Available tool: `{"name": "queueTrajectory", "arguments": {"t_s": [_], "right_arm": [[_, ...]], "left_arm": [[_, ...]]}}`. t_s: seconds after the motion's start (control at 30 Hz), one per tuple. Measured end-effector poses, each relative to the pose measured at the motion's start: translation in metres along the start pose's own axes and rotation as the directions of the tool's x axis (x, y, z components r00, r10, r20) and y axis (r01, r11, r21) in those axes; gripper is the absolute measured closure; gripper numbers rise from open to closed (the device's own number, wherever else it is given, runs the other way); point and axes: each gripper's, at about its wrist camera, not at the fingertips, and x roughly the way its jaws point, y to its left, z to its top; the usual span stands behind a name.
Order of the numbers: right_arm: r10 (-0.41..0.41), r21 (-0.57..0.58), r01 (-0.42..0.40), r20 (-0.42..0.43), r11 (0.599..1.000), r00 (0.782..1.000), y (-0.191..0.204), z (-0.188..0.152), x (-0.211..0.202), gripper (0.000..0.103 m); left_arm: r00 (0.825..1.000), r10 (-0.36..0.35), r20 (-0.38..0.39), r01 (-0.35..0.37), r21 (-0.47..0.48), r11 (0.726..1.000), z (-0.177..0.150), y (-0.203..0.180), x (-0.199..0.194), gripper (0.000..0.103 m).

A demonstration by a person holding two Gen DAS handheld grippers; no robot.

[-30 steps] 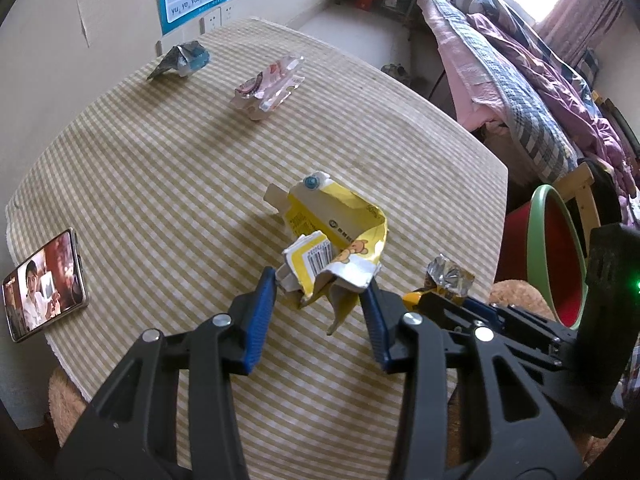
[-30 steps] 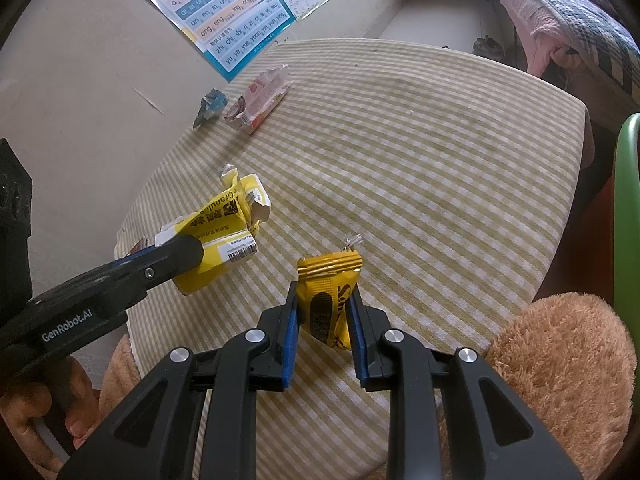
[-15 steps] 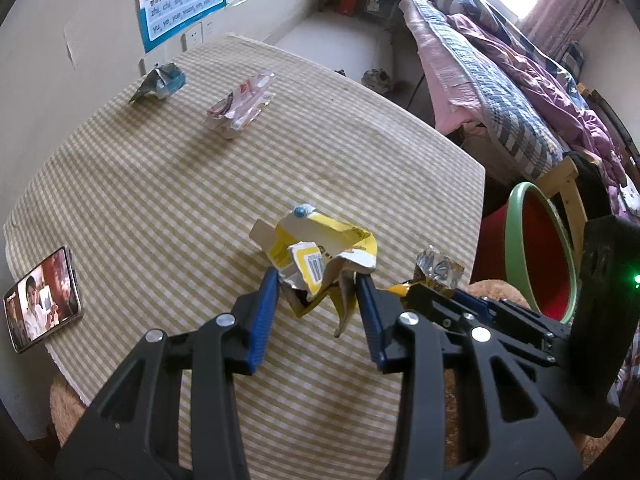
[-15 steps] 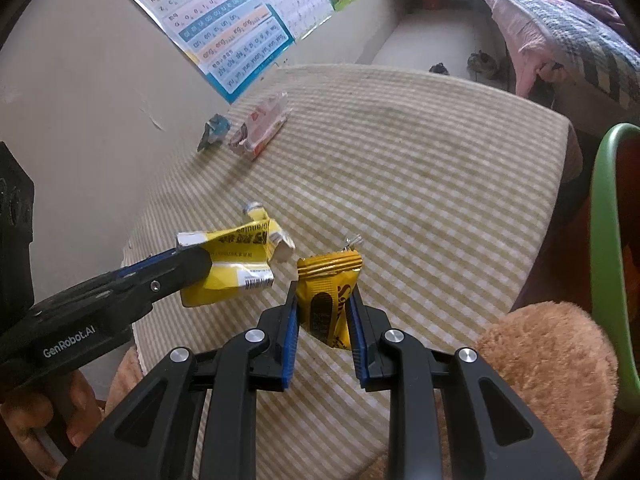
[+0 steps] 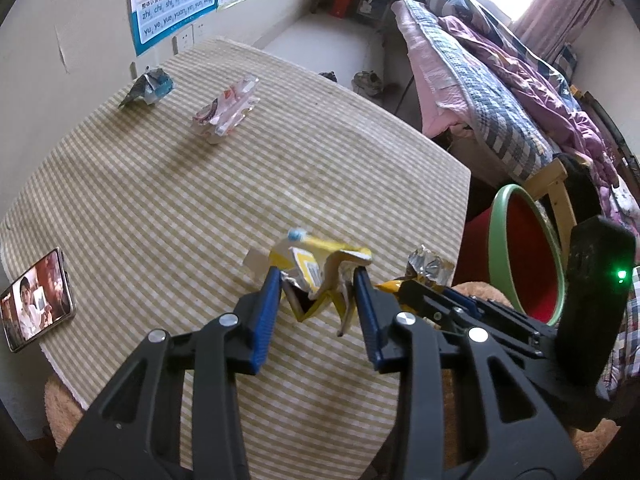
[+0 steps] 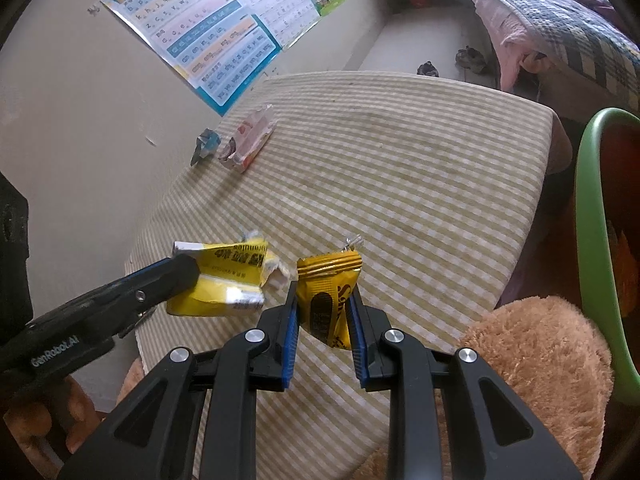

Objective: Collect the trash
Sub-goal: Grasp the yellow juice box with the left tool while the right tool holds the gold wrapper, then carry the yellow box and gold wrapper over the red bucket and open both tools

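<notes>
Progress: partway.

- Left claw [image 5: 316, 300]: closing on crushed yellow cardboard drink carton [image 5: 316, 268], blue pads pressing both sides, carton lifted off striped beige-and-white cloth-covered surface [image 5: 320, 152].
- Right claw [image 6: 323, 320]: clamped on yellow-and-brown foil snack wrapper [image 6: 330, 296], likewise held above the surface near its front edge.
- Neither piece deposited yet. Red plastic bin with green rim [image 5: 524, 248] standing on the floor just beyond the right edge of the surface, mouth tilted toward the claws; a scrap of orange visible inside in the right wrist view, otherwise contents not discernible.
- Remaining on the surface: crumpled pink-and-clear plastic package [image 5: 226, 112] and crumpled blue-and-silver wrapper [image 5: 150, 88], both at the far side near the wall, close together, well apart from the claws.
- Black smartphone with lit screen [image 5: 36, 300] lying at the left edge; judged not trash, to be left alone.

Clearance:

- Middle of the surface bare; open path from the claws to the far items.
- Right edge of the surface close to the bin rim; short, unobstructed transfer judged likely.
- Claws nearly side by side, carton just beside wrapper; risk of mutual contact when swinging toward the bin.
- Brown fuzzy cushion [image 6: 536, 368] beneath the front edge; wooden chair frame [image 5: 556, 192] just behind the bin.
</notes>
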Motion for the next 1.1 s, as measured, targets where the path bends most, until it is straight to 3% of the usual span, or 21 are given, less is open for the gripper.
{"name": "queueTrajectory", "arguments": {"t_s": [1.1], "right_arm": [[0.005,0.050,-0.005,0.015,0.999,1.000,-0.014,0.002,-0.007,0.080]], "left_arm": [[0.999,-0.041,0.031,0.040,0.026,0.999,0.009,-0.021,-0.011,0.070]]}}
